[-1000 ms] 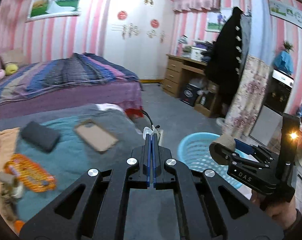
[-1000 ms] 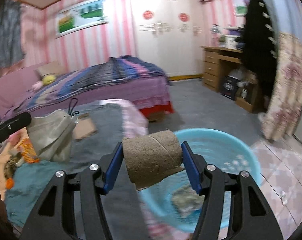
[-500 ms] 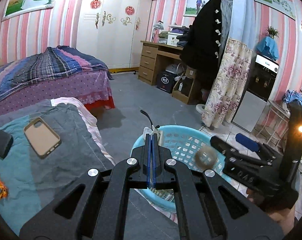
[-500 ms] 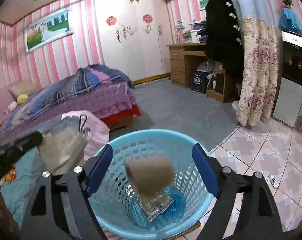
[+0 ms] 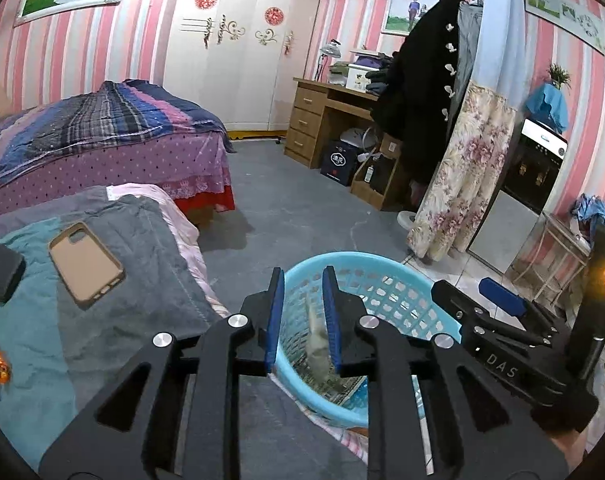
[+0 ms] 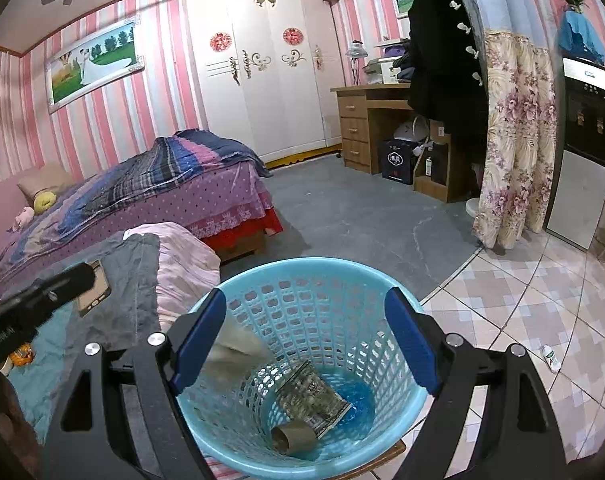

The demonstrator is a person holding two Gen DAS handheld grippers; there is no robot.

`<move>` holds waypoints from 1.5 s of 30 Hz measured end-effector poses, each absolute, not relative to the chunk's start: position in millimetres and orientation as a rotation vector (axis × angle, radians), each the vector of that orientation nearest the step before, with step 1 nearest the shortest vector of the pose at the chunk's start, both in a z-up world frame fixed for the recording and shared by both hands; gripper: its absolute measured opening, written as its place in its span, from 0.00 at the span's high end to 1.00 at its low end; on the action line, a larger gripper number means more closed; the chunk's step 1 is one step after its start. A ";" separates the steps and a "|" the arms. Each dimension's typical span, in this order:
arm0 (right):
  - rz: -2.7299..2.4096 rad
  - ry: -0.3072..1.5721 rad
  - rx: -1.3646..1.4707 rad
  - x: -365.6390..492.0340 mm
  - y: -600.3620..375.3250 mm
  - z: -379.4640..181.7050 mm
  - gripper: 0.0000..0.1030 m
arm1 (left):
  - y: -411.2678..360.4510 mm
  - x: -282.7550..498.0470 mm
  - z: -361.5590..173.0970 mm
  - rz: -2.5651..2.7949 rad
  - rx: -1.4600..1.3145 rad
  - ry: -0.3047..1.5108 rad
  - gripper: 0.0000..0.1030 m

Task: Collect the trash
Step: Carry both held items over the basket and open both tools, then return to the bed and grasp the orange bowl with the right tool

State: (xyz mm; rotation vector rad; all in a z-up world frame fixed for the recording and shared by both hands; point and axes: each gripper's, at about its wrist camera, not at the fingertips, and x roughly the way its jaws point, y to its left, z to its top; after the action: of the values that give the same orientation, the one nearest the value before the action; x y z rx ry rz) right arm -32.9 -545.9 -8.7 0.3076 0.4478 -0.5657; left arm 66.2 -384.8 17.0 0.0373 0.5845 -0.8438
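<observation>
Both grippers hover over the light-blue perforated plastic basket (image 6: 326, 280), the left gripper (image 5: 301, 316) just parting its jaws as the pale crumpled mask (image 5: 316, 344) drops in, the right gripper (image 6: 302, 340) wide and empty — hold steady above the rim.

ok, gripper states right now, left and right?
Left gripper: jaws just opened, holding nothing; pale mask dropping into the blue basket.
Right gripper: open, empty; cardboard roll lies in the basket.
</observation>
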 end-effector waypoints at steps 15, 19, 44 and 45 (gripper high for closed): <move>-0.260 0.486 0.184 23.5 -428.4 3.8 0.21 | -129.2 98.2 25.8 -0.338 0.078 0.582 0.52; -0.125 0.513 0.147 46.4 -363.5 5.2 0.21 | -44.0 96.2 11.6 -0.164 0.046 0.592 0.44; 0.346 0.887 -0.115 106.5 -90.8 -73.1 0.51 | 85.8 86.5 -54.7 -0.097 -0.072 0.738 0.23; 0.347 0.887 -0.104 107.3 -94.0 -72.5 0.61 | 83.3 86.5 -54.6 -0.105 -0.069 0.737 0.23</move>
State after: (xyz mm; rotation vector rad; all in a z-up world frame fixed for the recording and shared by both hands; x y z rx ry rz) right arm 107.2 -94.0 -72.5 -0.1042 0.8871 0.3472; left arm 86.5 83.3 -54.6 -0.0695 0.7374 -0.1054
